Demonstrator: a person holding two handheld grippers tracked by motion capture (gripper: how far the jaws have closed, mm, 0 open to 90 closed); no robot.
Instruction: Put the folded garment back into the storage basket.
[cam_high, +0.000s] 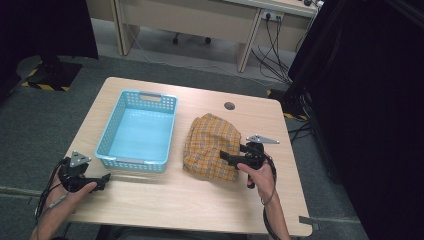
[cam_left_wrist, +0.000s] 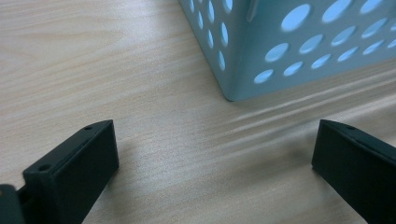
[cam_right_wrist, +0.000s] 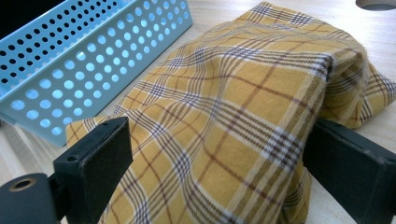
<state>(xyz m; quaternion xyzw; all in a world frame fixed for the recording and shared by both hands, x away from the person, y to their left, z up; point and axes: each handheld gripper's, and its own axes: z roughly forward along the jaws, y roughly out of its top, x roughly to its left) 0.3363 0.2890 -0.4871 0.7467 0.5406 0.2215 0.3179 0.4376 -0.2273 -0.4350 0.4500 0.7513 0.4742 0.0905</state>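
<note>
While the right gripper (cam_high: 227, 157) rests at the near right edge of the folded plaid cloth (cam_high: 211, 146), its jaws stand wide apart, one on each side of the fabric. In the right gripper view the cloth (cam_right_wrist: 233, 126) bulges up between them, its folded edges stacked just ahead of the right jaw, but whether either jaw touches it I cannot tell. Nothing is clamped. Beyond the gripper's left jaw sits the blue basket (cam_right_wrist: 70, 70), its perforated long wall just beside the cloth's far edge, with only a thin strip of wood between the two. Behind this gripper, toward the person, the table (cam_high: 190, 200) is bare wood up to its near edge.

Well apart from it, the left gripper (cam_high: 105, 178) lies low near the table's near left corner, jaws also spread wide with only wood grain between them. Straight ahead of it stands the basket's near corner (cam_left_wrist: 233, 88), close but not touching. Bare tabletop runs to the left of that corner along the basket's side wall, and more lies between the two grippers along the near edge.
</note>
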